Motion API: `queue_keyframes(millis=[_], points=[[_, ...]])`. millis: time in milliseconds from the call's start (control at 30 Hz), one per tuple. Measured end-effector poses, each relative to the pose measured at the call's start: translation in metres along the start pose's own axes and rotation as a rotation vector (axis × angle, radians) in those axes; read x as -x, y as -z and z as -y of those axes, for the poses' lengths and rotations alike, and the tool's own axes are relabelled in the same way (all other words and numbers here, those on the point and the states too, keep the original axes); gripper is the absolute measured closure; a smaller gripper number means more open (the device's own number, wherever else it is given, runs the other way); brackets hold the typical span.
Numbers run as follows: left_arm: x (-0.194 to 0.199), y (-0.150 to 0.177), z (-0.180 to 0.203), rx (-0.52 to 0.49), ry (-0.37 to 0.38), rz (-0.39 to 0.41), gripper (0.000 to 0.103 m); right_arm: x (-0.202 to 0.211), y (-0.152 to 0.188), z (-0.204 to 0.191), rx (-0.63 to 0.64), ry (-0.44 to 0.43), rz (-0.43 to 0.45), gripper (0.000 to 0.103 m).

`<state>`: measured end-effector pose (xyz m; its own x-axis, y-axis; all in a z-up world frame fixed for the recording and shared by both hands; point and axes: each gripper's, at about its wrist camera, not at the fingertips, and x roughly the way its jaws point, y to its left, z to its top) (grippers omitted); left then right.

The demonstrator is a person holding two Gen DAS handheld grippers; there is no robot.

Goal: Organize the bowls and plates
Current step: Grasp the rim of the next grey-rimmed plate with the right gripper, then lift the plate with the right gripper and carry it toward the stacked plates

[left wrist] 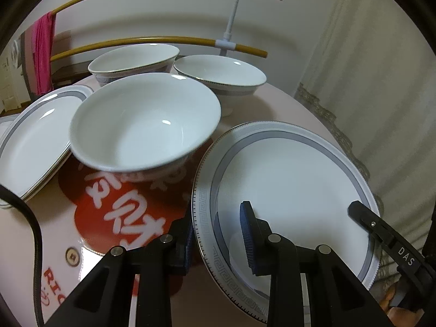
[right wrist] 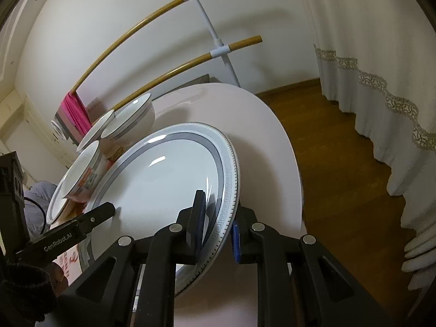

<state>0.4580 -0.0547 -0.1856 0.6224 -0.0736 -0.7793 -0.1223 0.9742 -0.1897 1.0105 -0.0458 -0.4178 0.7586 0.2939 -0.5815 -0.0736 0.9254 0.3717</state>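
Both my grippers clamp the grey-banded plate [left wrist: 286, 179] by opposite rims: left gripper [left wrist: 218, 242] fingers, right gripper [right wrist: 218, 226] fingers (plate probably lifted off desk [right wrist: 261, 125]); bowls [left wrist: 144, 125] behind.

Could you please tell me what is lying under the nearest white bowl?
Under the nearest white bowl lies a red printed mat with white lettering; the bowl covers the part beneath its base.

A pink cloth [left wrist: 43, 54] hangs on a rack with yellow bars [left wrist: 152, 41] at upper left. A white lace-trimmed curtain [right wrist: 381, 87] hangs at right, above the wooden floor [right wrist: 340, 150].
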Motion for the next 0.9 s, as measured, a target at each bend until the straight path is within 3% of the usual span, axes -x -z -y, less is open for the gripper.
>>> queue_keyframes(millis=[233,633,900], points=[[0.012,0.011,-0.013,-0.011,0.04,-0.004,0.077,0.019,0.026,-0.008,-0.024,-0.008,-0.004,0.087],[0.007,0.01,-0.008,-0.067,0.061,-0.01,0.069,0.008,0.017,-0.002,-0.038,-0.015,0.019,0.088],[0.019,0.014,-0.014,-0.088,0.064,0.018,0.079,0.013,0.021,-0.004,-0.029,-0.016,0.019,0.087]])
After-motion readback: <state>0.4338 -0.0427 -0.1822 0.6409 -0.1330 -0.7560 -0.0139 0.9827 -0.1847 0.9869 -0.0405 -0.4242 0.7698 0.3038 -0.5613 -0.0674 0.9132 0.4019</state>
